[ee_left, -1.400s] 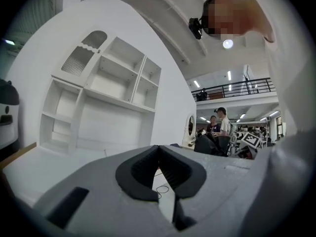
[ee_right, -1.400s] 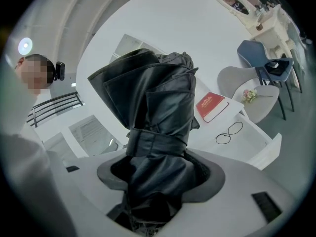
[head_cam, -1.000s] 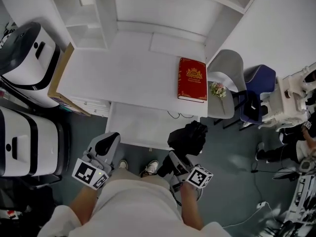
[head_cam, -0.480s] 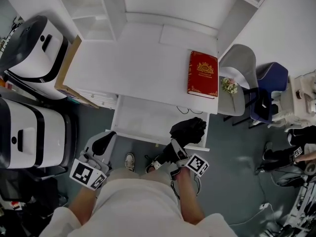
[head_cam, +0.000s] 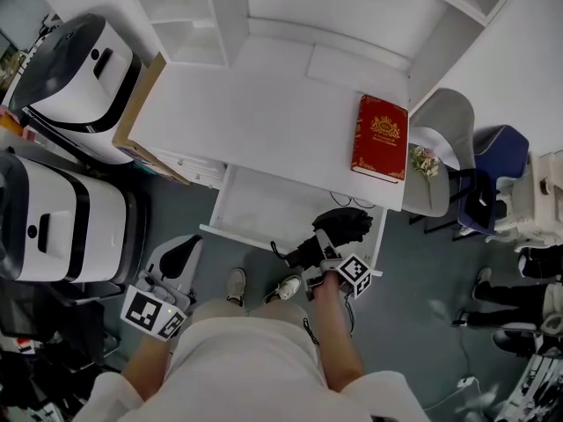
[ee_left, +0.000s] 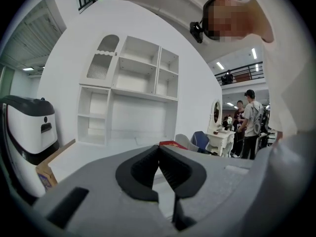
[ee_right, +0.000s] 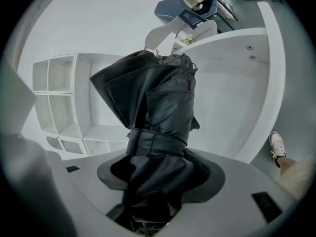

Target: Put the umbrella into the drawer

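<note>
1 crumpled black fabric umbrella (ee_right: 163, 98) in right tongs (ee_right: 160, 171) over white drawer (head_cam: 264, 209)

floor: grey floor (head_cam: 413, 262) showing around desk
desk: white desk (head_cam: 264, 121) standing against white wall (ee_left: 64, 48), shelf unit (head_cam: 198, 16) sitting on top
chairs: grey chair (head_cam: 444, 117), blue chair (head_cam: 501, 148) standing at desk's right
light: ceiling strips (ee_left: 254, 52) glowing
</note>
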Tool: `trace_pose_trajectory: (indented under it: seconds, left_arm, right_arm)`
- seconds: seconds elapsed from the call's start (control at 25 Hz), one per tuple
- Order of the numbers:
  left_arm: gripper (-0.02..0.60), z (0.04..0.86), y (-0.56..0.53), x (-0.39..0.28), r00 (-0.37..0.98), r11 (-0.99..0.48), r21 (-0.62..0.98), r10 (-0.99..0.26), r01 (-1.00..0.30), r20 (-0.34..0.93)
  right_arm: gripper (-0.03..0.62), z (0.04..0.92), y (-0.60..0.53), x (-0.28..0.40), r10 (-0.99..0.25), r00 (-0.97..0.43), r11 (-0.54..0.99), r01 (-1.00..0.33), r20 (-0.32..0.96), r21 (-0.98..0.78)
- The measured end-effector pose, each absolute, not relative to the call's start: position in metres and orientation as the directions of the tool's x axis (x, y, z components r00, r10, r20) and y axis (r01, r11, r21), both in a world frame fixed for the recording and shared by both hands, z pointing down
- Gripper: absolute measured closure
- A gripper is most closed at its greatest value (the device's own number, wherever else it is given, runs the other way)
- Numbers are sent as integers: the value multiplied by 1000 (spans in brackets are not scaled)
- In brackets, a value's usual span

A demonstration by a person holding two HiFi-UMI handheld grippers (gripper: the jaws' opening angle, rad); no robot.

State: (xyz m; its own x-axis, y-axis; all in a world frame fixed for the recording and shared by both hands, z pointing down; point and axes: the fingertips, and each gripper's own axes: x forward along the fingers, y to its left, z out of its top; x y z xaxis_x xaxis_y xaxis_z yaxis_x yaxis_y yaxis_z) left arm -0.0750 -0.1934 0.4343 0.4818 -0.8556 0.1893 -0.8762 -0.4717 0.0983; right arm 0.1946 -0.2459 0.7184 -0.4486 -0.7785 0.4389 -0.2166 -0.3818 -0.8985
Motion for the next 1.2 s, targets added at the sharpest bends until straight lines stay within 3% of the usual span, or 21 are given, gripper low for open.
trace_pose_trajectory:
  seconds: [0.72, 1.2]
  left_arm:
    - [567, 436, -181, -84, 372, -359, 100, -908, -928, 191]
    - [566, 438, -179, -81, 327, -314, 96, -921, -945, 211]
  right_arm:
    - [330, 773, -294, 196, -677, -414, -564, -239, 608, -790]
    - [329, 813, -309, 198, -558, -332, -643, -408, 761, -649]
